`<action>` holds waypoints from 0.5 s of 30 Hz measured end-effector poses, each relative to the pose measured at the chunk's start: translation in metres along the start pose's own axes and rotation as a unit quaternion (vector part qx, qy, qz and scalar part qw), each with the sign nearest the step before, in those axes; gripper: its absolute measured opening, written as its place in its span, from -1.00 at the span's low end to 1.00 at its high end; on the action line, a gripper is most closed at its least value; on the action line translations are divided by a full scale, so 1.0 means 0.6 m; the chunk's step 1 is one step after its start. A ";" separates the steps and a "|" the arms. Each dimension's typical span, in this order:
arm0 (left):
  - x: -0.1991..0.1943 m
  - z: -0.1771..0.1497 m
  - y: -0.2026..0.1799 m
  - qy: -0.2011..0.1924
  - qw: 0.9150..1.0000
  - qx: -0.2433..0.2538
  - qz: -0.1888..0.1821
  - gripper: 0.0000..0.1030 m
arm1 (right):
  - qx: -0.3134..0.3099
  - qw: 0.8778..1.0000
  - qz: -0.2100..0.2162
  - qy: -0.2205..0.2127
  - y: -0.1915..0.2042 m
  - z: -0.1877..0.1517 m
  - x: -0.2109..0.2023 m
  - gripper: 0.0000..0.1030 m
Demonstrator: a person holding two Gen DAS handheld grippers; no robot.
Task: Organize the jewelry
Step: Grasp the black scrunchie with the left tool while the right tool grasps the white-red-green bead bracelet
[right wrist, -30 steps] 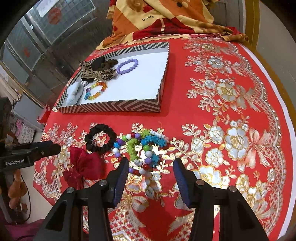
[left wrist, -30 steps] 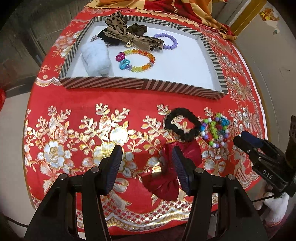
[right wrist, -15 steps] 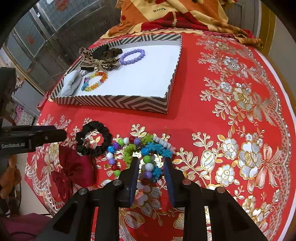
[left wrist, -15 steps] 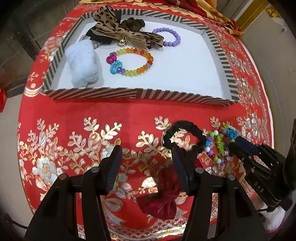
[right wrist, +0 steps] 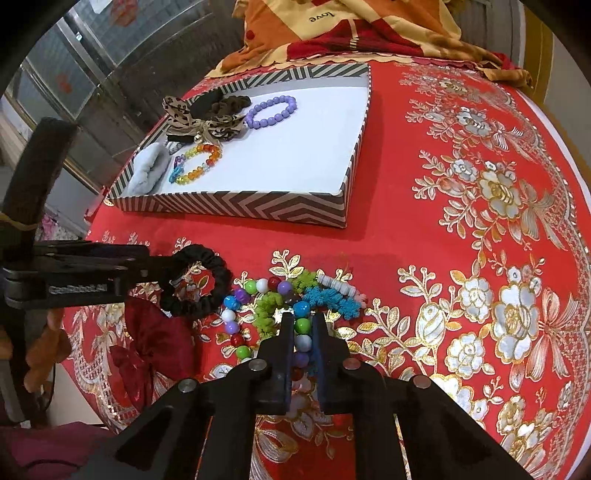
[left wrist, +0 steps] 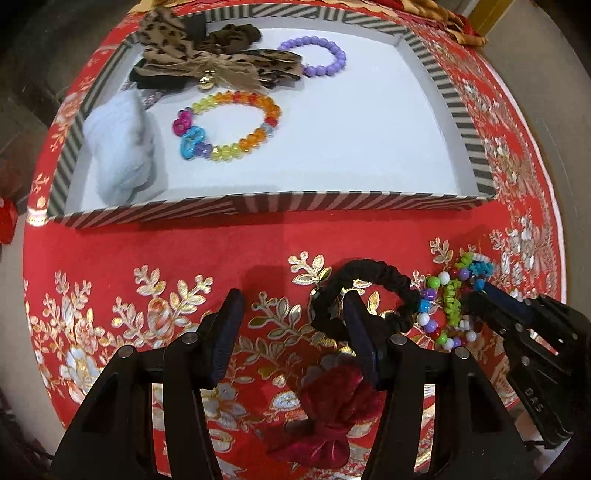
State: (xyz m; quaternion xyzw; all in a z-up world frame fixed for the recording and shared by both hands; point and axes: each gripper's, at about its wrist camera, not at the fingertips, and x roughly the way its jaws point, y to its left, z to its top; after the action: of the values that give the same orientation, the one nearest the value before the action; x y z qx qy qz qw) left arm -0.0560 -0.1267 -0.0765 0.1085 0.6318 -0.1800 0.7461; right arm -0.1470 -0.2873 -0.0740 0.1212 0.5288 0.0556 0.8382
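Note:
A multicoloured bead bracelet (right wrist: 265,288) with green and blue fuzzy bits lies on the red cloth. My right gripper (right wrist: 303,319) is closing its jaws, and the pads press on that bracelet's near beads. Beside it to the left lies a black scrunchie (left wrist: 384,280). My left gripper (left wrist: 291,297) is open and points down, with one finger inside the scrunchie's loop and the other outside on its left. A dark red velvet bow (left wrist: 332,413) lies below the left fingers. From the left wrist, the right gripper (left wrist: 480,291) reaches the beads (left wrist: 448,306).
A striped tray (left wrist: 332,203) with a white floor stands behind. It holds a leopard bow (left wrist: 207,62), a purple bead bracelet (left wrist: 321,55), a rainbow bracelet (left wrist: 229,125) and a pale blue scrunchie (left wrist: 118,147). Folded orange fabric (right wrist: 332,33) lies beyond. The round table's edge (right wrist: 569,155) curves at the right.
The right jaws have drawn together onto the bead bracelet. My left gripper has come forward and down, from over the red bow to the black scrunchie, and stayed open.

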 end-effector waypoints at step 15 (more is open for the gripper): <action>-0.037 0.005 0.000 -0.038 0.998 0.019 -0.040 -0.86 | 0.020 0.996 0.051 -0.067 0.009 0.019 -0.114 -0.83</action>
State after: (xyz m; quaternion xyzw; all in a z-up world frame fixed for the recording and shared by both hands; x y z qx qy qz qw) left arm -0.0565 -0.1249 -0.0544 0.0908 0.6034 -0.2254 0.7595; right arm -0.1659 -0.2988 -0.0083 0.1680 0.4657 0.0793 0.8652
